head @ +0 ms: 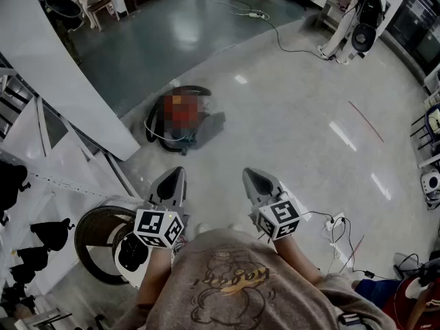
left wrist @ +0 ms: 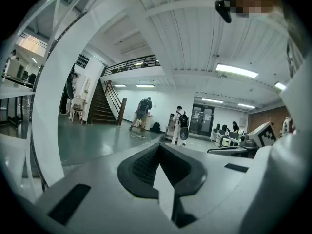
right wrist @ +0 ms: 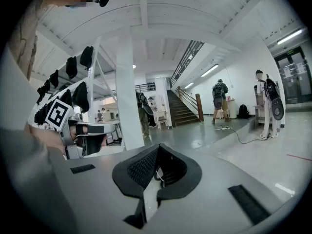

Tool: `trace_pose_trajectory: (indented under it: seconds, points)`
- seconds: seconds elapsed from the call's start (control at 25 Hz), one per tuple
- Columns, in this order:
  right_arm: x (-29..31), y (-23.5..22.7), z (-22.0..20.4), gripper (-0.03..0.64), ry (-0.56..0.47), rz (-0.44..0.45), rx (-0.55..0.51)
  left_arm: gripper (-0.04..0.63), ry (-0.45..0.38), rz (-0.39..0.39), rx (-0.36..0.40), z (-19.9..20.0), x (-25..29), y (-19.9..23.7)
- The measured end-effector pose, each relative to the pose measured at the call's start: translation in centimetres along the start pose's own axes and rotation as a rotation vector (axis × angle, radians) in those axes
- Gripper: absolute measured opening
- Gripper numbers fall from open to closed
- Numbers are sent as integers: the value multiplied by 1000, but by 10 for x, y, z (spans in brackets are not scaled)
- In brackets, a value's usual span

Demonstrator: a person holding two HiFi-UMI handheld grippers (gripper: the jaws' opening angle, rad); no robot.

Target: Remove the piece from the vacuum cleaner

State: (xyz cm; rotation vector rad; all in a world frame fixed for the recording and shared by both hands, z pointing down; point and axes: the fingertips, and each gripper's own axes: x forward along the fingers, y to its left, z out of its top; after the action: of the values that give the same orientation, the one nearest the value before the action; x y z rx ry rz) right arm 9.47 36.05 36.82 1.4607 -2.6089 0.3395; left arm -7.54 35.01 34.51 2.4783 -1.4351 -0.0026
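The vacuum cleaner (head: pixel 180 117), a dark canister with a hose looped round it, lies on the shiny floor well ahead of me; a mosaic patch covers its middle. I cannot tell which piece of it is meant. My left gripper (head: pixel 172 175) and right gripper (head: pixel 255 178) are held side by side near my chest, pointing forward, far short of the vacuum. Both are shut with nothing between the jaws. In the left gripper view the left gripper (left wrist: pixel 160 152) shows closed jaws against the hall. The right gripper (right wrist: pixel 156 156) looks the same in the right gripper view.
A slanted white panel (head: pixel 62 74) and a rack of black items (head: pixel 27 246) stand at my left, with a round dark-rimmed object (head: pixel 96 243) at my left foot. A cable (head: pixel 275 36) runs across the floor. A white stand (head: pixel 350 26) is at the far right; a power strip (head: pixel 335 221) lies near right.
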Motion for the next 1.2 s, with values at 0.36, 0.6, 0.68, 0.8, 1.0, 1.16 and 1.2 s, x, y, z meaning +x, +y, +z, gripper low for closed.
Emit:
trace_pose_trajectory:
  seconds: [0.36, 0.6, 0.68, 0.8, 1.0, 1.16, 1.2]
  points:
    - [3, 0, 7, 0, -31, -26, 33, 3, -2, -22, -2, 3, 0, 3]
    - [10, 4, -5, 0, -10, -77, 35, 3, 27, -52, 4, -6, 2, 17]
    - [9, 6, -9, 0, -16, -92, 25, 4, 29, -73, 17, -11, 3, 20]
    - [11, 0, -15, 0, -24, -130, 23, 4, 37, -107, 77, -16, 9, 21]
    - [19, -9, -16, 0, -21, -174, 50, 3, 43, -142, 33, -14, 23, 26]
    - [34, -17, -17, 0, -21, -171, 66, 3, 56, -149, 33, -16, 42, 33]
    - [39, -20, -18, 0, -21, -167, 69, 3, 57, -149, 32, -16, 47, 36]
